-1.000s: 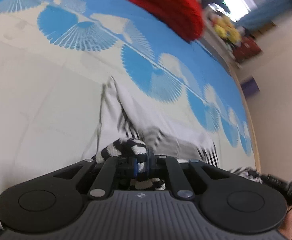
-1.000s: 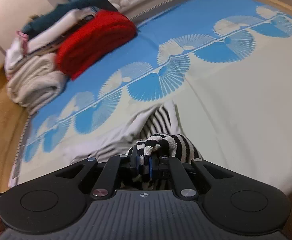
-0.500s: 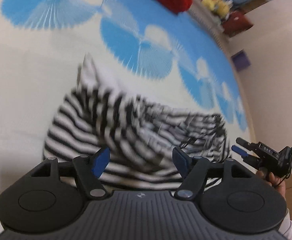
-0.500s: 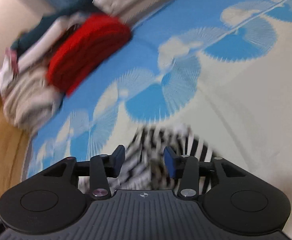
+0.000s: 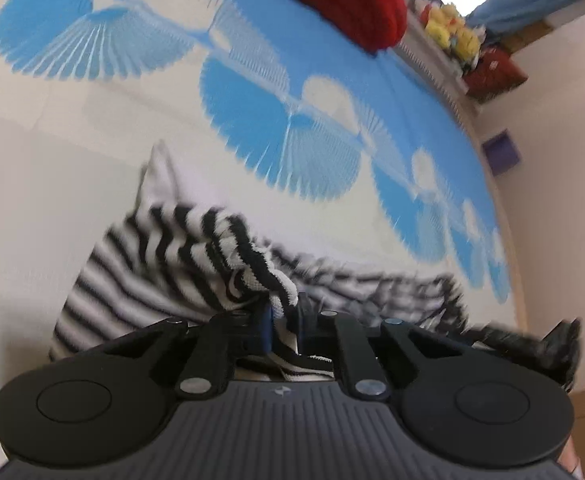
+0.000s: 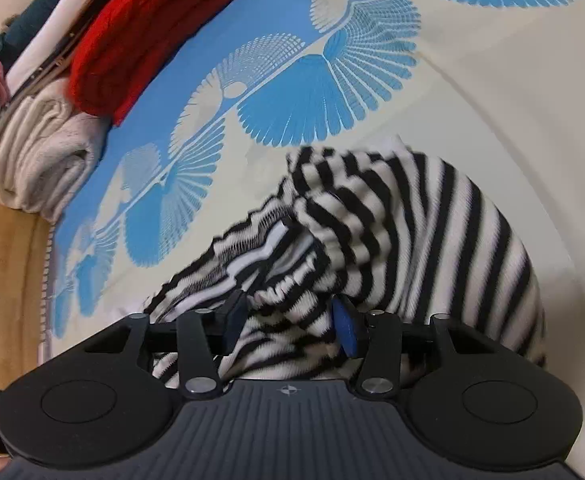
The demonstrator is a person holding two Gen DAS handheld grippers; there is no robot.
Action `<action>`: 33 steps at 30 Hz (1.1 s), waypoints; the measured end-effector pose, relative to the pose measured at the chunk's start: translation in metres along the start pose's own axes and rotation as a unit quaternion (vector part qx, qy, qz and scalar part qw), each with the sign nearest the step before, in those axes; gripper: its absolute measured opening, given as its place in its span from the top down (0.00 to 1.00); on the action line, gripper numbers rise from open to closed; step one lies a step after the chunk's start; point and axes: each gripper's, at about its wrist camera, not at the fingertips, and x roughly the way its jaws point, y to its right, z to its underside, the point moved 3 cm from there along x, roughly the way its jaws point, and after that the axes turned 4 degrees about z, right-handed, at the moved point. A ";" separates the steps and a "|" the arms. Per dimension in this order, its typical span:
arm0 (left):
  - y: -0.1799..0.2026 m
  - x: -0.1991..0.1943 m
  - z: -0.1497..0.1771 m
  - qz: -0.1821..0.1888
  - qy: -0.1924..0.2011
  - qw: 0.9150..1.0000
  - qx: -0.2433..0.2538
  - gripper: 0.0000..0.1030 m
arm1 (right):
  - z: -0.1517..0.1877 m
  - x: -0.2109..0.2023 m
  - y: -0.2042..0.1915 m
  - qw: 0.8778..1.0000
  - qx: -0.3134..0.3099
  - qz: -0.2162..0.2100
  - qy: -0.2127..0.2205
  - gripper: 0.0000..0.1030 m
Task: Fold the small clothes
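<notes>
A small black-and-white striped garment (image 5: 140,272) lies bunched on the cream and blue bedspread (image 5: 52,168). My left gripper (image 5: 283,316) is shut on a fold of its striped edge near the middle. In the right wrist view the same striped garment (image 6: 432,240) fills the foreground. My right gripper (image 6: 290,322) is open, its blue-padded fingers (image 6: 344,326) straddling a rumpled fold of the cloth without pinching it. The right gripper also shows blurred at the right edge of the left wrist view (image 5: 540,344).
A folded red knit (image 6: 148,36) and a stack of folded cream, white and dark clothes (image 6: 32,128) sit at the far left of the bed. Yellow plush toys (image 5: 452,32) and a red box stand on a shelf beyond. The bed's wooden edge (image 6: 4,280) runs on the left.
Both grippers let go of the garment and dropped it half a second ago. Since then my left gripper has shut on a striped fold; my right stays open, lower over the cloth.
</notes>
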 end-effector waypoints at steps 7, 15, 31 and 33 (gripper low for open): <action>0.016 -0.007 -0.039 0.055 0.126 0.990 -0.005 0.85 | -0.030 -0.023 -0.026 0.989 0.004 -0.039 0.146 0.94; -0.001 0.017 -0.049 -0.042 0.088 0.995 0.004 0.42 | -0.045 0.019 -0.031 0.993 -0.041 0.026 0.110 0.76; -0.024 0.039 -0.048 -0.112 0.036 0.986 0.120 0.65 | -0.040 0.013 -0.023 0.954 -0.239 0.125 0.130 0.46; -0.022 0.045 -0.050 -0.107 0.030 0.985 0.133 0.97 | -0.039 0.024 -0.027 0.947 -0.260 0.140 0.128 0.78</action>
